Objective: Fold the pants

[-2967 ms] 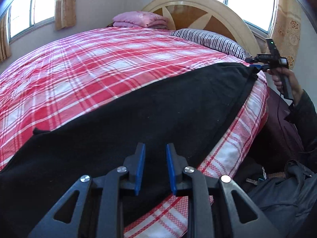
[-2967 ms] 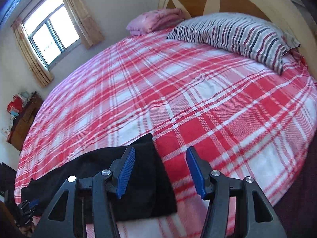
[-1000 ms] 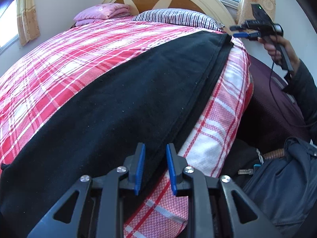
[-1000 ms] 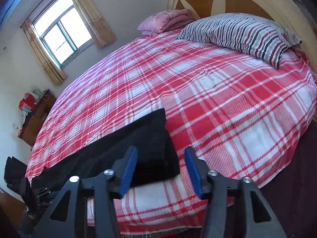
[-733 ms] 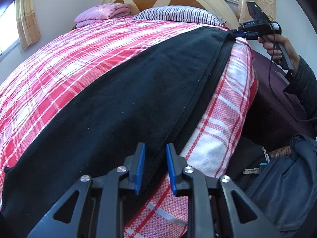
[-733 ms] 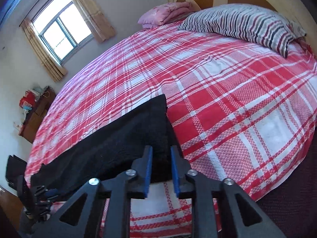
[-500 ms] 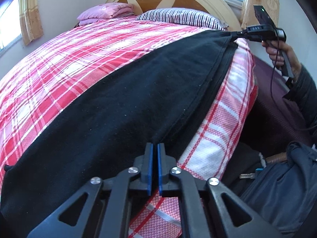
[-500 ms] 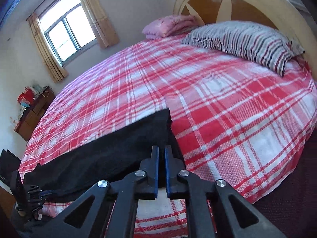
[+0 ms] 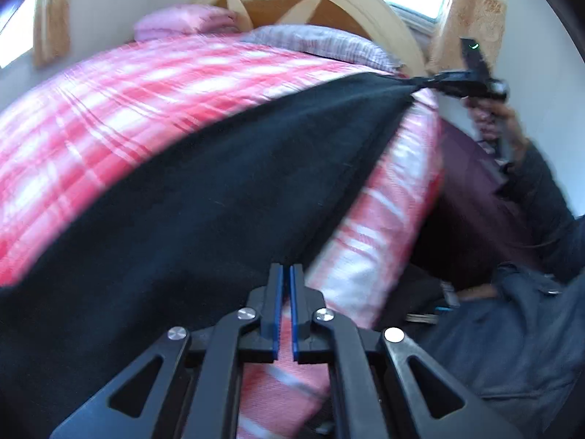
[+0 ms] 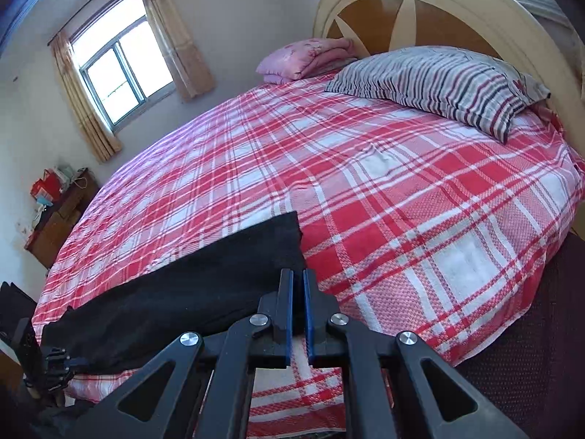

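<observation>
Black pants (image 9: 204,190) lie stretched along the near edge of a bed with a red plaid sheet (image 9: 91,95). My left gripper (image 9: 286,274) is shut on the near edge of the pants at one end. My right gripper (image 10: 298,281) is shut on the corner of the pants (image 10: 190,285) at the other end. In the left wrist view the right gripper (image 9: 420,82) pinches the far corner, which is pulled taut and lifted. In the right wrist view the left gripper (image 10: 69,362) shows at the far end.
A striped pillow (image 10: 438,80) and a folded pink blanket (image 10: 307,55) lie by the headboard (image 10: 420,11). A wooden cabinet (image 10: 55,223) stands under the window (image 10: 120,73). A dark garment (image 9: 512,329) lies beside the bed. The bed's side drops off at the right.
Both grippers have closed on the pants' near edge, one at each end. They have since lifted it, pulling the cloth taut; the left wrist view is blurred by motion.
</observation>
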Demonstrator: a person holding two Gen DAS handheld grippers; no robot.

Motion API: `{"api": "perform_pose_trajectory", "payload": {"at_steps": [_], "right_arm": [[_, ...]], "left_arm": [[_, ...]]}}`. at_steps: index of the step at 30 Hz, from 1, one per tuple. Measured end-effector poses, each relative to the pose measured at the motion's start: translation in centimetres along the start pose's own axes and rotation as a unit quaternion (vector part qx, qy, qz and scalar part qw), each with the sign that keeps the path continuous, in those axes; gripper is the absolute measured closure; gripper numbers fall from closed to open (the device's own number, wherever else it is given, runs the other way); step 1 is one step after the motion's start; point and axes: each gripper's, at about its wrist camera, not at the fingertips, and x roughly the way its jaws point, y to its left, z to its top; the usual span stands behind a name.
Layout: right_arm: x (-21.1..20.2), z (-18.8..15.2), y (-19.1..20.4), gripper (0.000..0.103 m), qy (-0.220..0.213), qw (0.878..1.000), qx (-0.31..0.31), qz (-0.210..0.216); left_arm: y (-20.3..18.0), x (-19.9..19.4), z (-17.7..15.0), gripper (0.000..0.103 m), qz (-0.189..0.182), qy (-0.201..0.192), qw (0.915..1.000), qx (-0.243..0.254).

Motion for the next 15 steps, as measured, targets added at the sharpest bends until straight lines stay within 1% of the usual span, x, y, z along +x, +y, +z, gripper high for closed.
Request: {"api": "perform_pose_trajectory", "payload": {"at_steps": [1, 3, 4, 5, 6, 7, 8, 9, 13, 15], "right_arm": [[0.0, 0.1, 0.2, 0.098, -0.003, 1.000, -0.003, 0.002], [0.2, 0.1, 0.3, 0.098, -0.004, 1.000, 0.000, 0.003], [0.4, 0.0, 0.3, 0.098, -0.002, 1.000, 0.004, 0.006], [0.8, -0.1, 0.0, 0.098, 0.003, 1.000, 0.013, 0.015], [1.0, -0.1, -0.2, 0.097, 0.006, 1.000, 0.018, 0.016], [1.3, -0.2, -0.4, 0.097, 0.010, 1.000, 0.022, 0.013], [1.5, -0.3, -0.5, 0.097, 0.013, 1.000, 0.022, 0.013], [1.6, -0.4, -0.5, 0.097, 0.014, 1.000, 0.022, 0.012], [1.7, -0.5, -0.1, 0.097, 0.014, 1.000, 0.014, 0.012], [1.8, -0.6, 0.1, 0.097, 0.014, 1.000, 0.009, 0.010]], "left_arm": [[-0.3, -0.1, 0.0, 0.099, 0.014, -0.004, 0.9998, 0.016], [-0.7, 0.0, 0.4, 0.097, 0.022, -0.005, 0.9994, 0.027], [-1.0, 0.2, 0.5, 0.091, 0.029, -0.005, 0.9991, 0.031], [-1.2, 0.3, 0.6, 0.080, 0.031, -0.003, 0.9988, 0.037], [-1.6, 0.6, 0.6, 0.072, 0.039, 0.002, 0.9979, 0.051], [-2.2, 0.9, 0.7, 0.056, 0.058, 0.001, 0.9960, 0.068], [-2.5, 1.0, 0.6, 0.049, 0.067, -0.002, 0.9944, 0.081], [-2.8, 1.2, 0.7, 0.049, 0.071, 0.000, 0.9930, 0.094], [-3.1, 3.1, 1.0, 0.049, 0.087, 0.028, 0.9881, 0.124], [-2.9, 3.4, 1.1, 0.049, 0.078, 0.033, 0.9891, 0.121]]}}
